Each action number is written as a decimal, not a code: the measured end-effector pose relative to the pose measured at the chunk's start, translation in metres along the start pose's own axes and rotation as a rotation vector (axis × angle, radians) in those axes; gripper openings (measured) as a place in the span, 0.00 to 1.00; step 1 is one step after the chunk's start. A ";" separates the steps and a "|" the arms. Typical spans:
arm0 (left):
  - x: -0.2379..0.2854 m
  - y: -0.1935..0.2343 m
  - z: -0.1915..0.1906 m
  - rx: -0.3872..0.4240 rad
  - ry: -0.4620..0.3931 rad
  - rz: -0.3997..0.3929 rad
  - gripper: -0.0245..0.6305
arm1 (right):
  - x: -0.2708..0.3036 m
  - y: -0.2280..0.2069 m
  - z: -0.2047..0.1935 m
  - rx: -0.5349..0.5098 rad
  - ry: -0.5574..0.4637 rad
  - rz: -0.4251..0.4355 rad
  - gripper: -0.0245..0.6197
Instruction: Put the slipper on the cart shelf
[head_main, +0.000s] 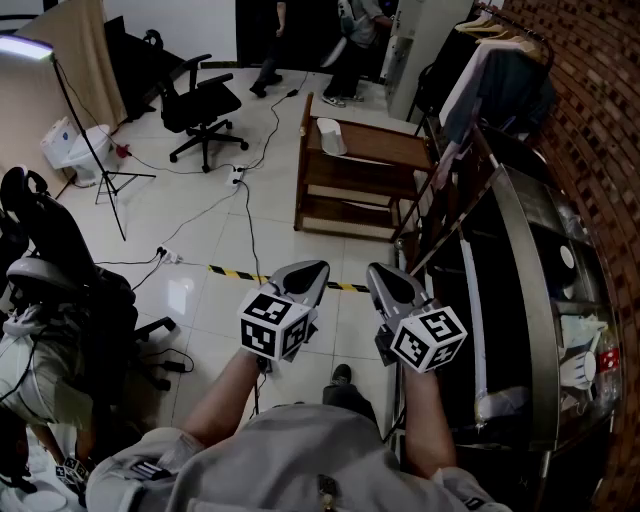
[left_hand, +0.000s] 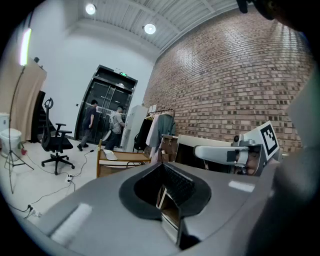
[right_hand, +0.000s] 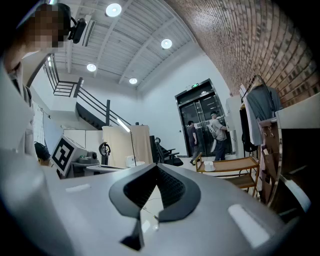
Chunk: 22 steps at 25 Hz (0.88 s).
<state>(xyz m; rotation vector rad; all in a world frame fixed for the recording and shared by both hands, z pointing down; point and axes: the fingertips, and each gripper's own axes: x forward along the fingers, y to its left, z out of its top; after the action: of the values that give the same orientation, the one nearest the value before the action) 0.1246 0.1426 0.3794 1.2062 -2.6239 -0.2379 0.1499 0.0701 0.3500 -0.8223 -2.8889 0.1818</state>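
A white slipper (head_main: 331, 135) lies on the top shelf of a wooden cart (head_main: 352, 192) across the room, well beyond both grippers. The slipper (left_hand: 110, 154) and cart (left_hand: 123, 161) show small in the left gripper view, and likewise the slipper (right_hand: 209, 166) and cart (right_hand: 235, 166) in the right gripper view. My left gripper (head_main: 306, 274) is held in front of my body, shut, with nothing in it. My right gripper (head_main: 384, 276) hangs beside it, also shut and empty. Both point toward the cart.
A yellow-black tape strip (head_main: 240, 273) and cables (head_main: 212, 207) cross the tiled floor between me and the cart. Office chairs (head_main: 200, 105), a light stand (head_main: 92, 150) and a clothes rack (head_main: 500, 70) stand around. A dark counter (head_main: 520, 300) runs along my right. People stand by the door (head_main: 350, 50).
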 end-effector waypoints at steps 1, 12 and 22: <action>0.004 0.003 0.002 0.001 0.002 0.000 0.05 | 0.004 -0.003 0.001 0.001 0.000 0.001 0.04; 0.102 0.048 0.019 0.008 0.011 0.038 0.05 | 0.064 -0.094 0.009 -0.013 0.001 0.024 0.04; 0.218 0.088 0.051 -0.009 0.018 0.107 0.05 | 0.128 -0.204 0.028 0.027 0.009 0.074 0.04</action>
<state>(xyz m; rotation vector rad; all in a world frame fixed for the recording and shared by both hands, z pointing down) -0.0909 0.0354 0.3850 1.0557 -2.6588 -0.2176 -0.0669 -0.0363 0.3654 -0.9240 -2.8427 0.2237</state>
